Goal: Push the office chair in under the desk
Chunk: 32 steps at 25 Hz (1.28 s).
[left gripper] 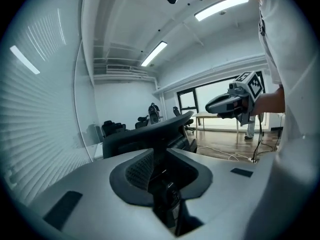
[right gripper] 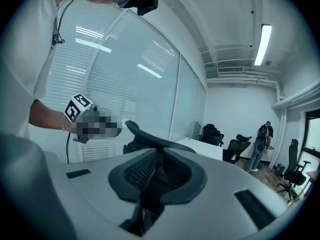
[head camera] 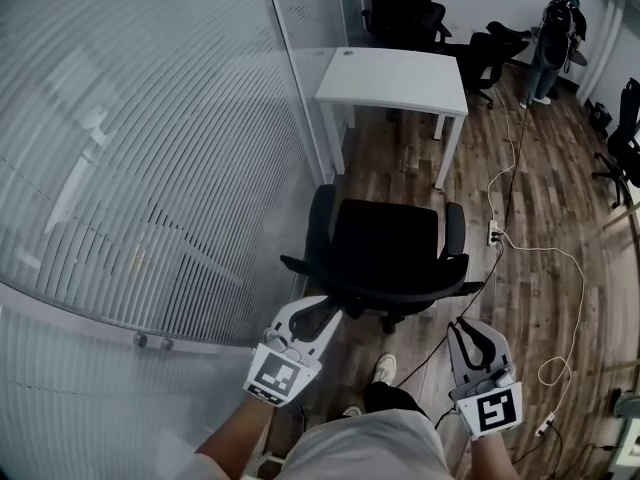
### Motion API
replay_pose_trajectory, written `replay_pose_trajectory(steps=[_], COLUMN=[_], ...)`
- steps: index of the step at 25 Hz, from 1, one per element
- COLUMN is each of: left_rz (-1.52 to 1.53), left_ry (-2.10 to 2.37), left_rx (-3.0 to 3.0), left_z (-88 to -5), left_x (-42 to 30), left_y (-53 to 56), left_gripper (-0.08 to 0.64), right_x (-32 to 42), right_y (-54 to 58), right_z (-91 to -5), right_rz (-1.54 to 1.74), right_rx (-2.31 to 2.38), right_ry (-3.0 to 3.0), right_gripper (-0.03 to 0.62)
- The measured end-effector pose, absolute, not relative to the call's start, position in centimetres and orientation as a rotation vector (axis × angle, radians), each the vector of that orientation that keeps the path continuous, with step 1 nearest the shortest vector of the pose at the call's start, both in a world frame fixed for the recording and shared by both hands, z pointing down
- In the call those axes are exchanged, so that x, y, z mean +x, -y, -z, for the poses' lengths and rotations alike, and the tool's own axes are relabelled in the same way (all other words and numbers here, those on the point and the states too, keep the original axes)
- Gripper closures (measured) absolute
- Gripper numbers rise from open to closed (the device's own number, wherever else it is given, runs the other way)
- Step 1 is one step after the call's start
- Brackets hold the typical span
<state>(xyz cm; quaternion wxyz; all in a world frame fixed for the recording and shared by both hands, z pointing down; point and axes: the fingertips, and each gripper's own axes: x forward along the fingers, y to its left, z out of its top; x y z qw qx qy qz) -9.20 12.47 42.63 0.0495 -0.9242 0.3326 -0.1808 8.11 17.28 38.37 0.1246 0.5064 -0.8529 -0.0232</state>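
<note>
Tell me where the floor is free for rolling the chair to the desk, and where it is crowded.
Free: the wood floor between the office chair and the white desk, and under the desk between its legs. Crowded: the glass wall stands close on the chair's left; a white cable and power strip lie on its right.
</note>
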Motion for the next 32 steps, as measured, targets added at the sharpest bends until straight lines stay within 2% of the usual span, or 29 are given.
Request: replay_pose_trajectory(steps=[8, 12, 16, 23, 32], left_rz=[0.69, 0.863, 0.997, 1.209, 1.411], left_ry=[-0.933, -0.867, -0.789, -0.657, -0.464], left_rx=[-2.789, -2.71, -2.595, -2.352, -2.061], left_z=[-48.6, -52.7, -56.2, -59.0, -60.2], left_x=[-9.2, -10.0, -10.8, -12.0, -13.6], left_y=[-9.4, -7.8, -6.5, -4.1, -3.4], left_gripper=[0.485, 0.471, 0.46, 0.425, 0.413], right_x=[10.6, 11.3, 11.8, 12.4, 13.3], right_y=[-14.4, -13.3, -12.3, -10.7, -9.5], right_z=[-44.9, -48.1, -50.8, -53.4, -56.4], right_rz=[0.115, 0.131, 0.175, 0.265, 0.357], right_rx=[1.355, 1.282, 1.194, 1.019, 0.817], right_ry=[2.355, 2.283, 2.202, 2.075, 1.88], right_gripper=[0.548, 0.502, 0.495, 0.479, 0.445])
